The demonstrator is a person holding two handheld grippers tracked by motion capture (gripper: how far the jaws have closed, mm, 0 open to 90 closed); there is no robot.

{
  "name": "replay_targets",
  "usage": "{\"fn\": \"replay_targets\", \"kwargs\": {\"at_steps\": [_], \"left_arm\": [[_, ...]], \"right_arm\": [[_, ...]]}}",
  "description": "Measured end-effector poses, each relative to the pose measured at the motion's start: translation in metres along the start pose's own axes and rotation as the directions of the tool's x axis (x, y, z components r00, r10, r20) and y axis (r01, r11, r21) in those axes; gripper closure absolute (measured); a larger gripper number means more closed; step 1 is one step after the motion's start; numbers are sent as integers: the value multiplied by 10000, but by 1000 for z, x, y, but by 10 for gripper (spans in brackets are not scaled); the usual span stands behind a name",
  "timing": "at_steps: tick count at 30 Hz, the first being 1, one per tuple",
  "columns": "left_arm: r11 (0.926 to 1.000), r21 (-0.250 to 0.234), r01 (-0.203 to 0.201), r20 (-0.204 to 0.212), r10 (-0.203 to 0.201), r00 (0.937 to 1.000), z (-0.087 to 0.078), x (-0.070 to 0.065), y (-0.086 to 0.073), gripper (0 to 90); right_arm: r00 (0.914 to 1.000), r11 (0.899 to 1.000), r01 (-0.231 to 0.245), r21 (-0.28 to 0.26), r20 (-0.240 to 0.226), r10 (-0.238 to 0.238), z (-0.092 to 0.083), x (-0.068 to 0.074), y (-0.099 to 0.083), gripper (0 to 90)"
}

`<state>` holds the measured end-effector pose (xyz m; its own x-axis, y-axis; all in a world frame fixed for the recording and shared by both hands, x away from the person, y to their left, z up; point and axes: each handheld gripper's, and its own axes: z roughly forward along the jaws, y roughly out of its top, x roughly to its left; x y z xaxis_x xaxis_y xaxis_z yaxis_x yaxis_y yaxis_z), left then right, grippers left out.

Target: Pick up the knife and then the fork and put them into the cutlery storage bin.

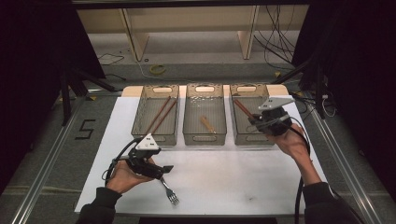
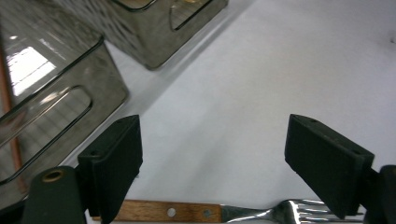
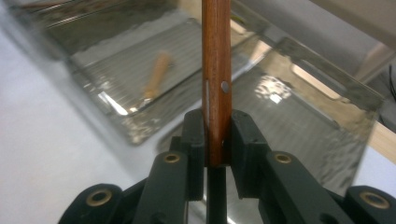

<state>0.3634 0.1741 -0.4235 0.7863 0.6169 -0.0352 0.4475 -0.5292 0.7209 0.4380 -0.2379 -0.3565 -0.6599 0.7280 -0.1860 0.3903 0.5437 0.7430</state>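
Because the work looks like sorting cutlery into the 3 clear bins by kind, each piece lies or is held where its type belongs, and the middle bin point(image 1: 204, 116) serves as the landmark. Left of the middle bin, the left bin point(image 1: 155, 115) holds 2 long brown sticks point(image 1: 159, 115), probably chopsticks, laid side by side so like stays with like. Nearer the person than the middle bin and to its left, the left gripper point(image 1: 163, 169) hovers over the white mat point(image 1: 233, 172) with its jaws spread wide and nothing pressed between them; they stand either side of a fork point(image 2: 233, 212) with a wooden handle, which lies flat on the mat, likely about to be taken by that handle. Inside the middle bin lies 1 short wooden piece point(image 1: 208, 124). Right of the middle bin, the right gripper point(image 1: 253, 120) is clamped tight on a wooden-handled utensil point(image 3: 216, 70), gripping it near 1 end so its length sticks out over the right bin point(image 1: 245, 135), apparently its destination.
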Motion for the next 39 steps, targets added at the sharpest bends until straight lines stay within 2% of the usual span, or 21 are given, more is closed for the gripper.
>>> {"fn": "replay_targets", "kwargs": {"at_steps": [3,7,10,18,20,25,39], "left_arm": [[9993,-375,94,-280,-104,9996,-1,3,-6,186],[9942,-965,467,-417,-509,9978,-5,6,-13,188],[9930,-1050,548,-385,-591,9975,-5,8,-14,190],[9926,-1038,635,-350,-674,9971,-3,9,-17,186],[9924,-1066,620,-398,-665,9970,-4,9,-18,186],[9930,-1019,591,-365,-631,9973,-2,9,-18,186],[9937,-949,588,-362,-625,9974,-2,10,-19,184]], "right_arm": [[9984,9986,-532,48,214,531,5,-16,6,778],[9912,9919,-1269,-75,367,1271,14,-37,13,778],[9853,9868,-1619,-47,539,1619,21,-47,17,778],[9644,9658,-2590,116,589,2579,45,-67,23,777],[9620,9641,-2650,196,733,2629,49,-70,25,777],[9546,9562,-2911,321,754,2881,58,-77,27,777],[9535,9503,-2903,1126,1188,2772,88,-76,15,773]]}}
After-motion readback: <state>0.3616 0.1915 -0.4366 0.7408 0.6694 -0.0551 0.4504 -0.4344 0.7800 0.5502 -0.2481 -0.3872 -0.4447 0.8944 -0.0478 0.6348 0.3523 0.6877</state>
